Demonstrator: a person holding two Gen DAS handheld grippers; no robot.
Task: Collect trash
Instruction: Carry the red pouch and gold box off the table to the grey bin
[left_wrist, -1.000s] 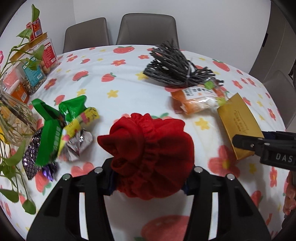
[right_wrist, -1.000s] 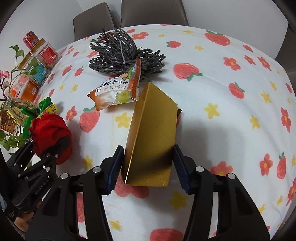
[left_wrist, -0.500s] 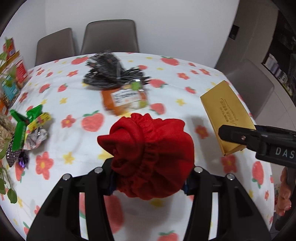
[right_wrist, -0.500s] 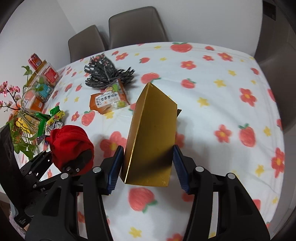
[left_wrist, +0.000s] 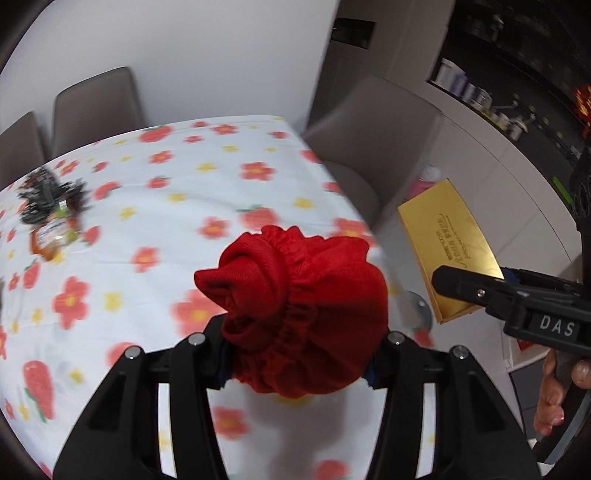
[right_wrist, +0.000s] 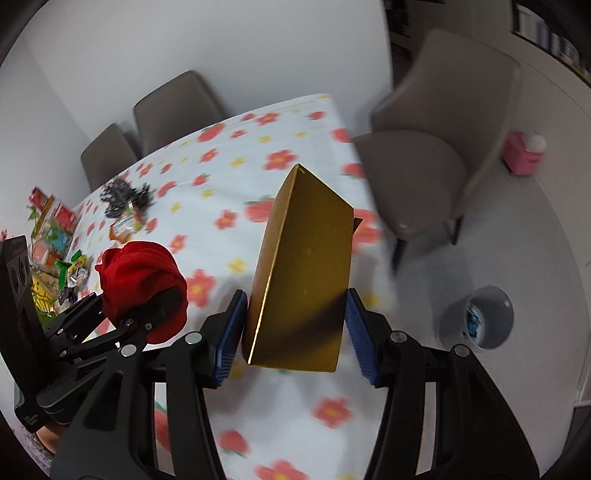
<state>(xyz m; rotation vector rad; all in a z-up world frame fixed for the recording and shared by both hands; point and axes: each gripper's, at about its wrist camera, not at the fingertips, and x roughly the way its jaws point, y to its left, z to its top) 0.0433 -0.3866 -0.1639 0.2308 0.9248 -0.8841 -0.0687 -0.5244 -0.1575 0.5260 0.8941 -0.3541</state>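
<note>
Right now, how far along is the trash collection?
Done: little; the grey bin on the floor holds only a few scraps. In hand: the left gripper clamps a bunched red cloth, the right gripper a gold cardboard box. Left: an orange snack packet and green wrappers on the floral tablecloth.

A gold box (right_wrist: 306, 266) is being gripped between the right tongs (right_wrist: 295, 332) (blue pads pressing both sides), above the flowered counter (right_wrist: 236, 177). A red cloth bundle (right_wrist: 142, 277) is being held by the left tongs (right_wrist: 147, 314). A grey bin (right_wrist: 480, 317) is standing on the floor.

blurred tablecloth (left_wrist: 155, 206), bin (right_wrist: 476, 317) contents unclear, gold box (left_wrist: 448, 240) lettering illegible
</note>
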